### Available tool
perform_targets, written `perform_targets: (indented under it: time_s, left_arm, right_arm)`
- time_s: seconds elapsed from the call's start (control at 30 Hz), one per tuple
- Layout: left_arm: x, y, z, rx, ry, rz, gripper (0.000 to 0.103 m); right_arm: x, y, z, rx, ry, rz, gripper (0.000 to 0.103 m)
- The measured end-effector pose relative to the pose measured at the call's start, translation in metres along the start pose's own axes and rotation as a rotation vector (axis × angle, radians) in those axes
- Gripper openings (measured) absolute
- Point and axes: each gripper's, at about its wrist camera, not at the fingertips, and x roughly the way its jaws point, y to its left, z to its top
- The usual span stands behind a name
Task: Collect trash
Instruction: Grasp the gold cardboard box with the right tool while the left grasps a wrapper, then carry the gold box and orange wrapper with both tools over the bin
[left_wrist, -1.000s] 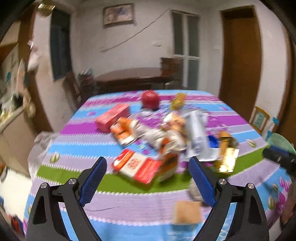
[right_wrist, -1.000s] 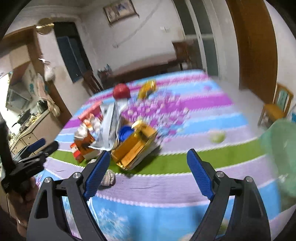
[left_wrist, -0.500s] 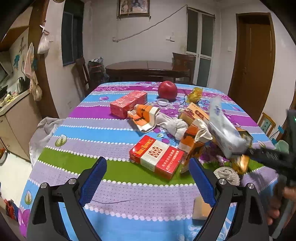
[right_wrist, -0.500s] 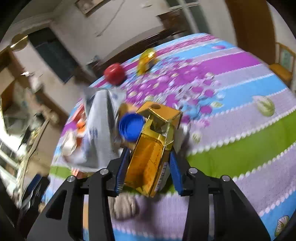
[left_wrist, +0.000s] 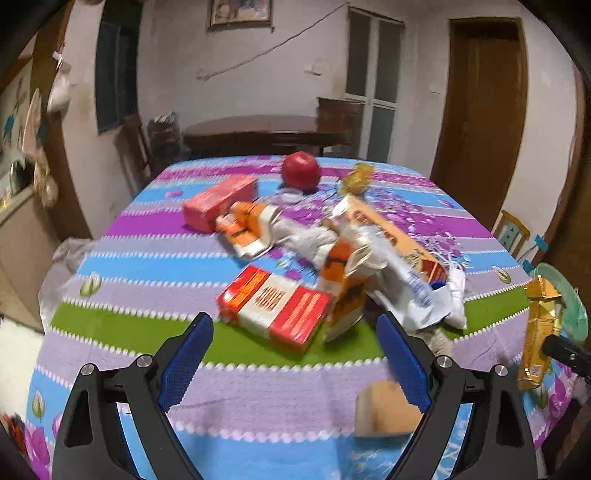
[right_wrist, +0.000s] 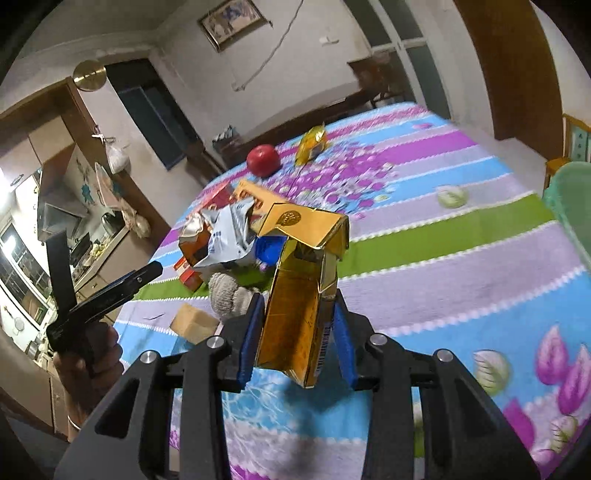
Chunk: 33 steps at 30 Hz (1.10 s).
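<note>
Gold carton (right_wrist: 303, 291), pinched on the table w/ the pile 0.5 s ago, is now held lifted by right gripper (right_wrist: 297, 334) near green bin (right_wrist: 570, 206), so drop-off is judged next; left gripper (left_wrist: 295, 363) is kept spread, empty.

left gripper (left_wrist: 295, 358): matte black frame with triangular cut-outs, round silver screw heads at the joints, two fingers faced with blue textured pads (left_wrist: 186, 360). right gripper (right_wrist: 297, 339): same black frame, silver screws, blue pads (right_wrist: 247, 343) edged along each finger. left hand (right_wrist: 90, 369): bare skin, brownish in dim light, wrapped round a black handle; a thin pale band at the wrist, possibly a bracelet.
</note>
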Motion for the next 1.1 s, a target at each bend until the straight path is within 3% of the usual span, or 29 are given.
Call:
perform_targets:
  time_s: [0.1, 0.23, 0.43, 0.57, 0.6, 0.63, 0.67, 1.1]
  left_arm:
    - [0.014, -0.014, 0.006, 0.084, -0.016, 0.016, 0.085]
    - [0.044, -0.012, 0.016, 0.073, 0.036, -0.028, 0.062]
    - [0.068, -0.012, 0.028, 0.075, 0.029, -0.127, 0.060]
    - [0.081, -0.018, 0.029, 0.096, 0.042, -0.147, 0.057]
    - [0.084, -0.018, 0.028, 0.091, 0.049, -0.151, 0.050]
    - [0.087, -0.017, 0.028, 0.083, 0.061, -0.171, 0.029]
    - [0.087, -0.016, 0.028, 0.073, 0.070, -0.183, 0.016]
    - [0.000, -0.003, 0.041, 0.012, -0.048, -0.107, 0.016]
  right_arm:
    - [-0.004, -0.004, -0.002, -0.004, -0.007, -0.002, 0.035]
    - [-0.006, -0.014, 0.000, 0.019, -0.013, 0.008, 0.035]
    - [-0.005, -0.022, -0.001, 0.042, -0.002, 0.015, 0.036]
    - [-0.005, -0.020, -0.001, 0.034, -0.001, 0.018, 0.036]
    - [-0.004, -0.018, -0.001, 0.028, -0.003, 0.018, 0.036]
    - [-0.004, -0.017, 0.000, 0.022, -0.007, 0.018, 0.036]
    - [-0.004, -0.016, 0.001, 0.018, -0.009, 0.019, 0.036]
    - [-0.001, -0.005, 0.012, -0.050, -0.035, 0.031, 0.036]
